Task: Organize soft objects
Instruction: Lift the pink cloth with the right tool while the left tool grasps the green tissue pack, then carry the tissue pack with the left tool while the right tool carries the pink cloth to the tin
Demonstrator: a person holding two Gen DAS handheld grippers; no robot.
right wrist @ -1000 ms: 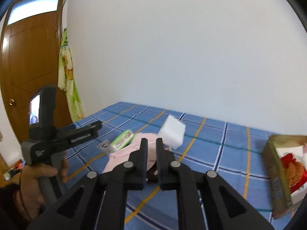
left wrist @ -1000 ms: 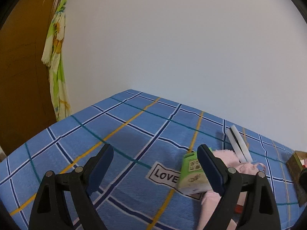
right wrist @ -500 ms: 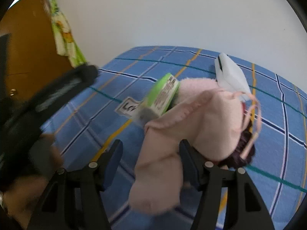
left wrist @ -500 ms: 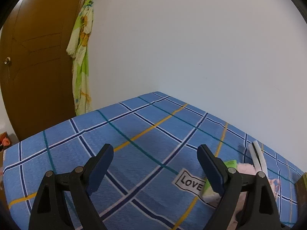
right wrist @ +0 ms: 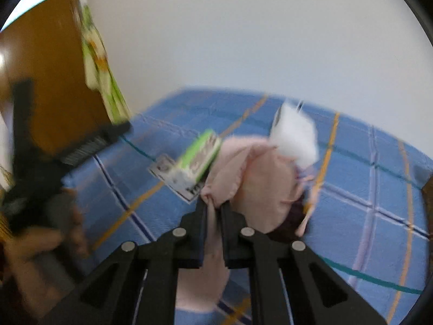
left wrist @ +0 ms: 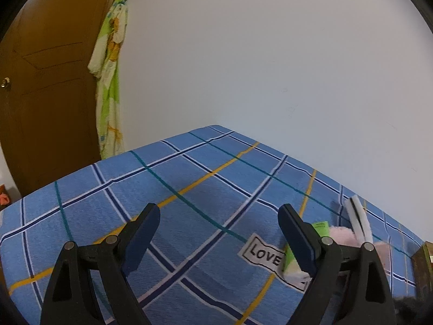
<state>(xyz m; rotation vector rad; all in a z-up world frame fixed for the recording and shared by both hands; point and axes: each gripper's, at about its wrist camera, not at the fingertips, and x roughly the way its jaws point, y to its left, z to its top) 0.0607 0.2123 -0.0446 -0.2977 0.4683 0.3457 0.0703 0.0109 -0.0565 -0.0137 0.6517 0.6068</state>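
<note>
A blue plaid bedsheet (left wrist: 189, 189) covers the bed. Toward its right edge a pink fleece garment (right wrist: 257, 173) lies bunched, touching a green-and-white box (right wrist: 197, 159). The right gripper (right wrist: 213, 205) is clamped on a fold of it. The left gripper (left wrist: 219, 233) gapes wide, empty.

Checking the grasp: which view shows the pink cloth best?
The right wrist view: the pink cloth fills the centre, pinched in the shut right tool. The left wrist view shows only a pink sliver behind a finger.
</note>
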